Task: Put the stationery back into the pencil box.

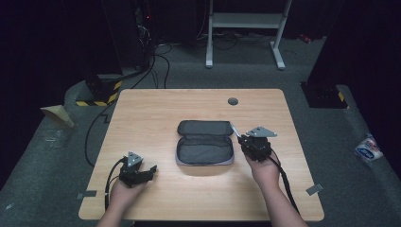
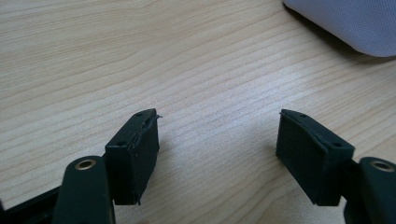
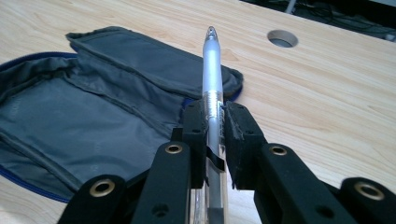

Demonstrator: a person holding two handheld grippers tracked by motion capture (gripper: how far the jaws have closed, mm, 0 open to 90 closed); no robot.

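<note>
Beside the open grey pouch (image 1: 205, 143) mid-table, the right gripper (image 3: 215, 122) pinches a clear pen (image 3: 211, 65) — tip slanting over the pouch's edge. Left gripper (image 2: 217, 140) rests on the wooden table (image 1: 156, 109), jaws spread — nothing between.

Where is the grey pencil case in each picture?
High view: the pencil case lies open at the middle of the table, between the two grippers.
Left gripper view: one pale corner of it shows at the top right, past the open jaws.
Right gripper view: it spreads open at the left, behind the pen clamped in the jaws.
Shared landmark: the light wooden table top.
</note>
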